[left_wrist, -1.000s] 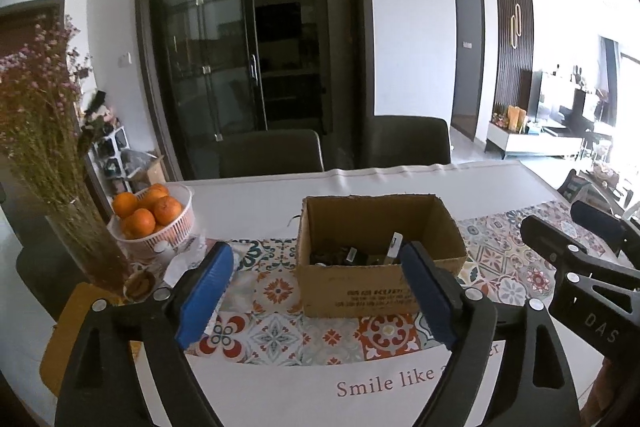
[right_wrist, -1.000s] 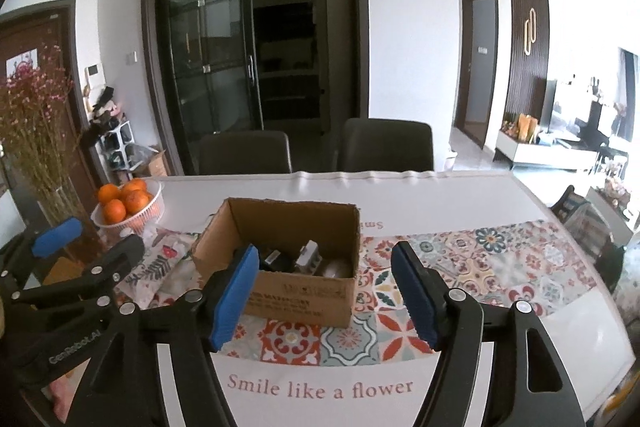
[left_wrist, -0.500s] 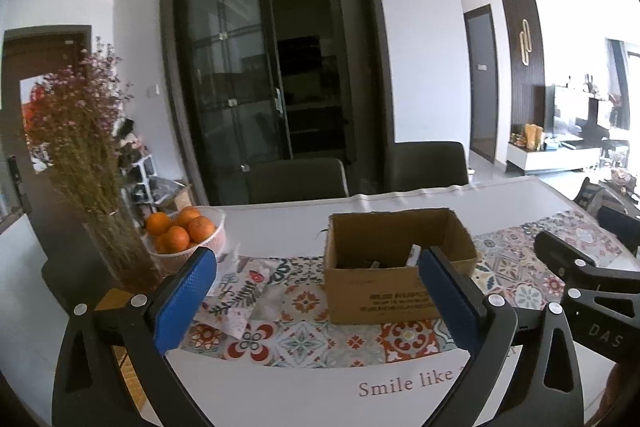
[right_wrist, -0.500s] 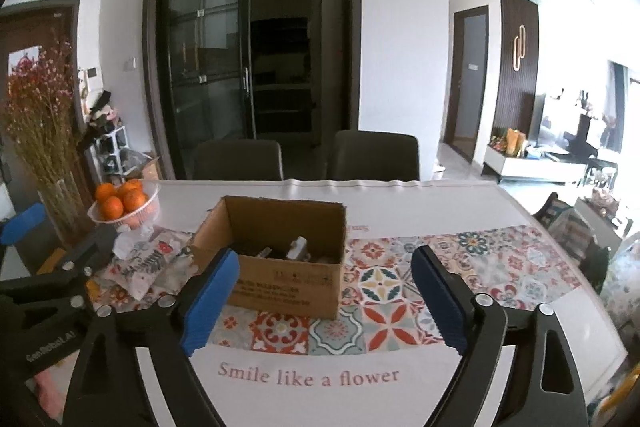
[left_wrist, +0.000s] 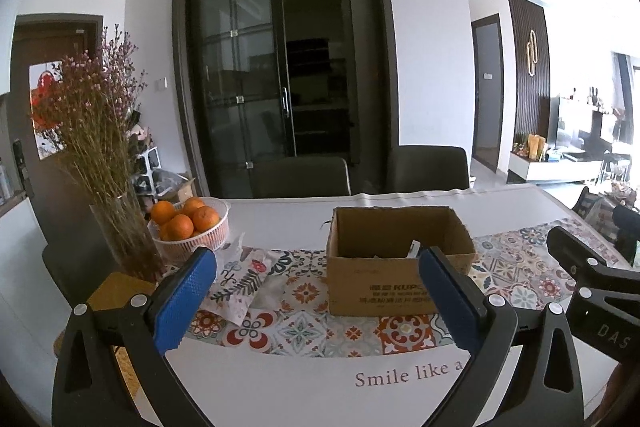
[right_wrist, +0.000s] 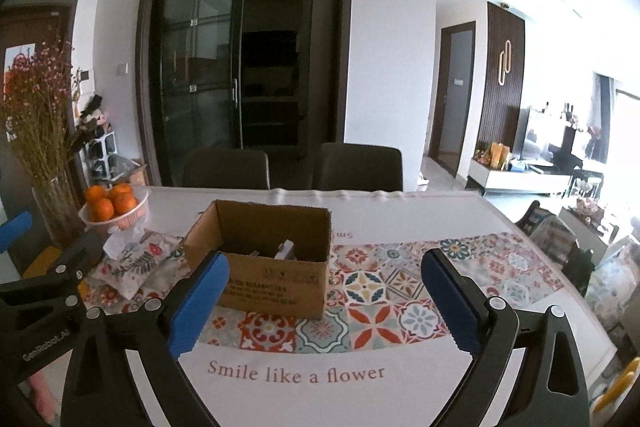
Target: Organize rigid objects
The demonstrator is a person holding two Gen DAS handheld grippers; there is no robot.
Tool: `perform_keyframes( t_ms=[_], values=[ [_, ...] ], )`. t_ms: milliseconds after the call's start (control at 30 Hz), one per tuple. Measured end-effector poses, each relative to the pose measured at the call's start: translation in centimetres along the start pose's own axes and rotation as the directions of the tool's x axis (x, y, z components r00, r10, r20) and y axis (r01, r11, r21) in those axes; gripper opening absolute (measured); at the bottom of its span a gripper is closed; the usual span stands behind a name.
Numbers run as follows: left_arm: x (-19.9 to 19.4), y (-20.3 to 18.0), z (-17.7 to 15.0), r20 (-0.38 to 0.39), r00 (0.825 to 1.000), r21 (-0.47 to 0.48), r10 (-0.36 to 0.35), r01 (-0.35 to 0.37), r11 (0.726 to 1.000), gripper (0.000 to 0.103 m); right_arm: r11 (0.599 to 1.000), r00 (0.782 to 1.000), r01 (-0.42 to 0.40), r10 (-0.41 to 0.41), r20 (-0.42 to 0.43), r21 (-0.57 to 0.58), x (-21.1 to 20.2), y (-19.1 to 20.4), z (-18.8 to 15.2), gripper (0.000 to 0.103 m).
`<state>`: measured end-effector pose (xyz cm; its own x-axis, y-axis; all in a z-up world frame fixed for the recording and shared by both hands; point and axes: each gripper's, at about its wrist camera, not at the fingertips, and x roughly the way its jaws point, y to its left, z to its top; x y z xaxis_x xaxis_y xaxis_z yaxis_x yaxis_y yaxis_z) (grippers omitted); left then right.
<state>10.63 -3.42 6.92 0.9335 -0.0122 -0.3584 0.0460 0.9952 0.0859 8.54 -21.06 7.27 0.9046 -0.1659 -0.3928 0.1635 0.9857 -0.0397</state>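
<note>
Left tool (left_wrist: 316,301): blue pads spread wide apart, nothing between them. It hangs over the near white edge of the surface (left_wrist: 280,387), pointing slightly down toward the far side.

Right tool (right_wrist: 324,301): jaws opening, also empty; only the patterned runner (right_wrist: 376,291) and the cloth lettering show in the gap.

Cardboard box (left_wrist: 396,259): open-topped, upright on the runner, beyond both tools and touching neither. In the left wrist view it sits ahead and to the right, partly behind the right-hand pad. In the right wrist view it sits ahead and to the left, its near left corner behind the left-hand pad.

Box contents: a few small rigid objects (right_wrist: 286,251), one pale, the others dark. Too small to identify.

Left of the box: floral pouch (right_wrist: 134,265) lying on the runner, then white basket of oranges (left_wrist: 188,225), then glass vase of dried flowers (left_wrist: 120,223) at the surface edge. All well apart from both tools.
</note>
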Motion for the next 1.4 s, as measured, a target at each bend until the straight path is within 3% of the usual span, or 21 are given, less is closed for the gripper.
perform_keyframes(
  t_ms=[367,1400],
  values=[
    [-1.2,0.0,-0.2,0.031,0.999,0.012,0.035,-0.036,0.999,0.103,1.0,1.0,-0.015,0.015,0.009,0.018,-0.7,-0.3,-0.3,0.098],
    [-1.7,0.0,-1.0,0.008,1.0,-0.005,0.011,-0.011,1.0,0.103,0.999,1.0,-0.031,0.031,0.007,0.02,-1.0,0.0,-1.0,0.098]
  ],
)
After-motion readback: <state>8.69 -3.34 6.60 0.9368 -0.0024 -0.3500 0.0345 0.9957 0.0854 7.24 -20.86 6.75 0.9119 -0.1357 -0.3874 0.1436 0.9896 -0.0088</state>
